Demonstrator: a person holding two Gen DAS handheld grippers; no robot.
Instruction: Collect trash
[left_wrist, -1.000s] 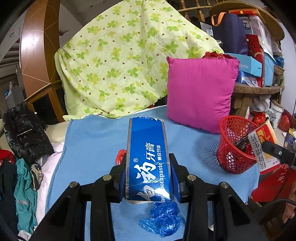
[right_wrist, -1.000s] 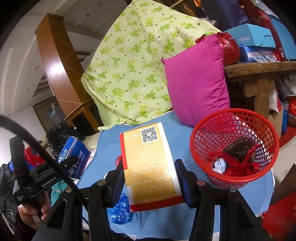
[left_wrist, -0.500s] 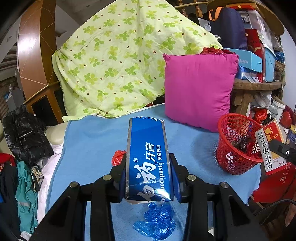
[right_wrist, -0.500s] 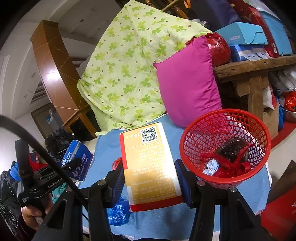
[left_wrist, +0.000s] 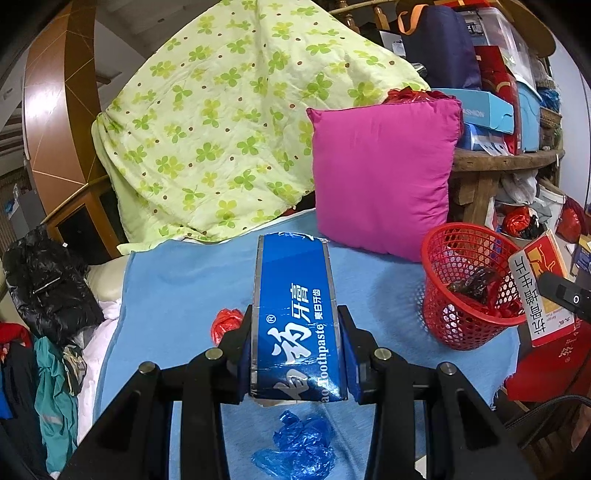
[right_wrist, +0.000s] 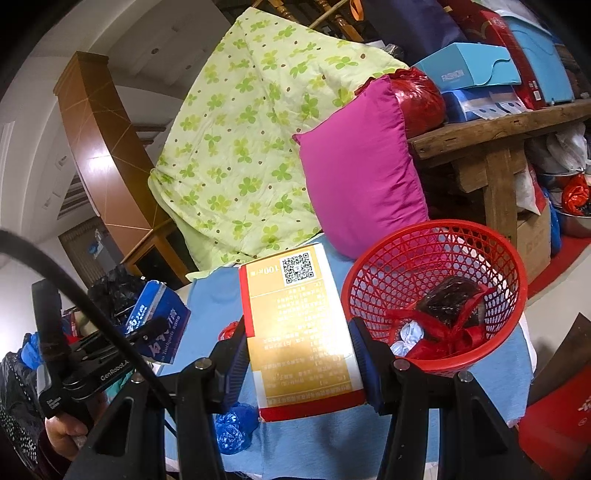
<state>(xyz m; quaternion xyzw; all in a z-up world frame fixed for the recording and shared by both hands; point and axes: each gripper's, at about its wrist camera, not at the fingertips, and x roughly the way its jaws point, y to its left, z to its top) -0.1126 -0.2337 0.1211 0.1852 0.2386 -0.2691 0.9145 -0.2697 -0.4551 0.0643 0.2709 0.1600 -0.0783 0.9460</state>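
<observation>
A blue toothpaste box (left_wrist: 295, 317) is clamped in the jaws of the left gripper (left_wrist: 295, 354), left of the red basket (right_wrist: 436, 295); a yellow carton (right_wrist: 301, 332) is clamped in the right gripper (right_wrist: 301, 363), just beside the basket's rim; crumpled blue plastic (left_wrist: 295, 448) is seen on the blue cloth (left_wrist: 177, 280).

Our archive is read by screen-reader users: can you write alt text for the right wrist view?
The right gripper clamps a yellow and red box above a blue cloth, beside a red mesh basket already holding trash. At left, the left gripper holds a blue toothpaste box.
</observation>
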